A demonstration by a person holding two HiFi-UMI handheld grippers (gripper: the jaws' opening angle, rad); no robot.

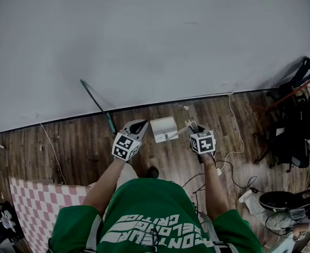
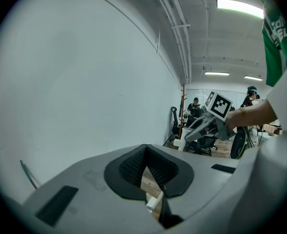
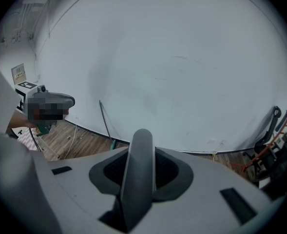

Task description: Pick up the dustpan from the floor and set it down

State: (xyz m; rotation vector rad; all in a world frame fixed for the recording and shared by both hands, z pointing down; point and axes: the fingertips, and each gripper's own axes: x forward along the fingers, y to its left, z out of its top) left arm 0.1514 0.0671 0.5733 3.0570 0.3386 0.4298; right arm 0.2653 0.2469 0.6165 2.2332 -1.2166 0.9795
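Note:
The white dustpan [image 1: 163, 129] hangs just above the wooden floor in front of me, its pale handle [image 1: 180, 133] slanting to my right gripper [image 1: 193, 126]. In the right gripper view the grey handle [image 3: 138, 174] stands upright between the dark pads, which are shut on it. My left gripper [image 1: 139, 125] hovers left of the pan, apart from it. Its pads [image 2: 133, 167] meet at the tips with nothing between them. From the left gripper view I see the right gripper [image 2: 201, 129] with the pan [image 2: 183, 143] beside it.
A green broom [image 1: 97, 105] leans on the white wall behind the pan. A pink checked mat [image 1: 33, 204] lies at the left. Cables [image 1: 233, 141] trail over the floor at the right, near chairs and stands [image 1: 297, 120]. People sit far off [image 2: 195, 105].

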